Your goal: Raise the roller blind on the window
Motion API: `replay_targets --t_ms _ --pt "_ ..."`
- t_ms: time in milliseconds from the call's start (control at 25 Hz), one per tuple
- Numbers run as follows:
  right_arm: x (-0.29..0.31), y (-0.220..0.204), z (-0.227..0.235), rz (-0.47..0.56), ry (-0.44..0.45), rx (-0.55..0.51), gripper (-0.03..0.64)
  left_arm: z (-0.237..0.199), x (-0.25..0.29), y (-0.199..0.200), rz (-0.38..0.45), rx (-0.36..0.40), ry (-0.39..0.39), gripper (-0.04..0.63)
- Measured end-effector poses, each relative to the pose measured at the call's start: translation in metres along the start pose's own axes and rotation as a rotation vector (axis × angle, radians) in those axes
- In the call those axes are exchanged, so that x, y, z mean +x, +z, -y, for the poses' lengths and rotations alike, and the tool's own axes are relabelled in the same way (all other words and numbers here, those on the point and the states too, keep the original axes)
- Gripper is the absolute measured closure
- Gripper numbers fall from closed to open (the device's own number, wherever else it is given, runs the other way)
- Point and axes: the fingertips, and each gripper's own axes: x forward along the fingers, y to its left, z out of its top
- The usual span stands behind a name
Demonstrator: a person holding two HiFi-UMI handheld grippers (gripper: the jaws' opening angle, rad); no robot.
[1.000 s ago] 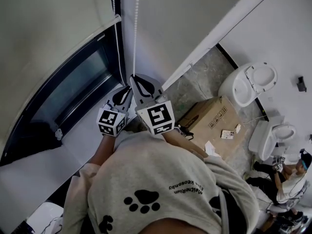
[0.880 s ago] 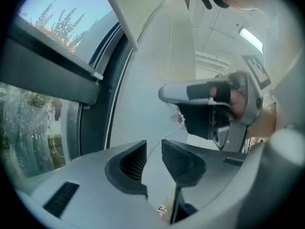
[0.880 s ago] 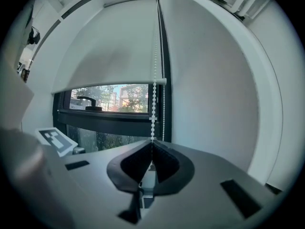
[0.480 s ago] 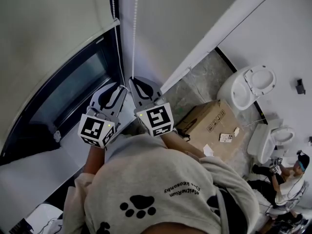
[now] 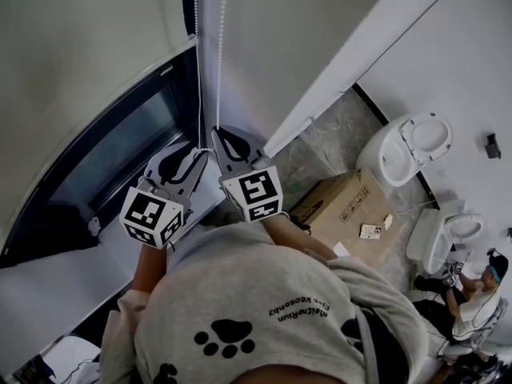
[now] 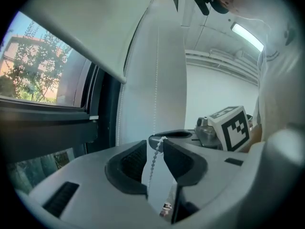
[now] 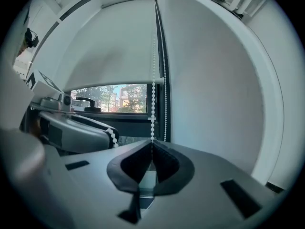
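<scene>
The white roller blind (image 7: 109,46) hangs over most of the window, its bottom bar a little above the sill; it also shows at the left in the head view (image 5: 80,54). Its white bead chain (image 7: 153,104) runs down in two strands beside the window frame. My right gripper (image 7: 152,143) is shut on one strand; in the head view it (image 5: 216,133) points at the chain. My left gripper (image 6: 153,143) sits just left of it (image 5: 194,146). Its jaws have just been opening, and the other strand (image 6: 152,161) hangs loose between them, draped over the right fingertip (image 6: 164,140).
The dark window frame (image 5: 120,158) and pale sill lie below the grippers. Down on the floor to the right are a cardboard box (image 5: 340,198), two white toilets (image 5: 404,138) (image 5: 448,222) and a person (image 5: 480,290) in the corner.
My left gripper has risen along the chain beside the right one and its jaws have opened, letting go of the strand. The right gripper has stayed put, shut on its strand.
</scene>
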Motion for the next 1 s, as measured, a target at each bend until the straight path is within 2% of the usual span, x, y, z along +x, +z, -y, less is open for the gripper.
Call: replay_targets --t_ms 240,480,640,1000 --pt "0.003 -0.002 0.004 -0.017 -0.001 -0.010 0.606 0.008 -0.003 -0.008 -0.024 -0.023 -0.033 0.439" --pt "0.003 -0.006 0.007 -0.016 -0.007 -0.026 0.606 0.023 -0.006 -0.001 0.006 -0.026 -0.066 0.428" --pt "0.002 -0.006 0.001 -0.018 0.003 -0.031 0.606 0.019 -0.007 0.027 0.059 -0.002 -0.058 0.428" --pt "0.001 -0.003 -0.009 -0.004 0.014 -0.040 0.606 0.007 0.020 0.100 0.143 0.107 -0.049 0.447"
